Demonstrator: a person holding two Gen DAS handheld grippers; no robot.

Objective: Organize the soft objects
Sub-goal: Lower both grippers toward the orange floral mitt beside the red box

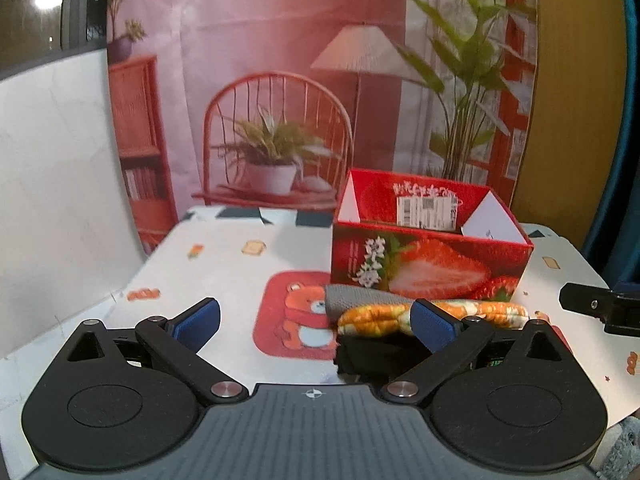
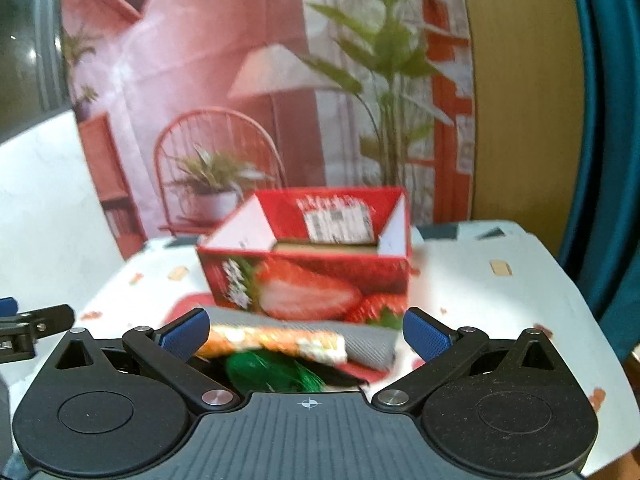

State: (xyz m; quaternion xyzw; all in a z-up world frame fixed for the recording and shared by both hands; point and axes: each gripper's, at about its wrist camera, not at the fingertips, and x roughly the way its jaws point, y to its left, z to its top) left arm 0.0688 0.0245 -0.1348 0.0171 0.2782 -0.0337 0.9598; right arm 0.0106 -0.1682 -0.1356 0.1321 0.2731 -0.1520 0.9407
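A red strawberry-print box (image 1: 430, 256) stands open-topped on the table; it also shows in the right wrist view (image 2: 308, 276). In front of it lies a pile of soft items: an orange patterned cloth (image 1: 376, 318) (image 2: 276, 340), a grey cloth (image 1: 352, 300) (image 2: 368, 340), a black cloth (image 1: 376, 354) and something green (image 2: 272, 372). My left gripper (image 1: 316, 324) is open, and the pile lies by its right finger. My right gripper (image 2: 306, 332) is open with the pile between its fingers.
The table carries a white printed cover (image 1: 224, 272) with a red bear patch (image 1: 296, 320). A printed backdrop of a room hangs behind the box. The right gripper's black finger (image 1: 588, 304) shows at the right edge. A white wall stands at left.
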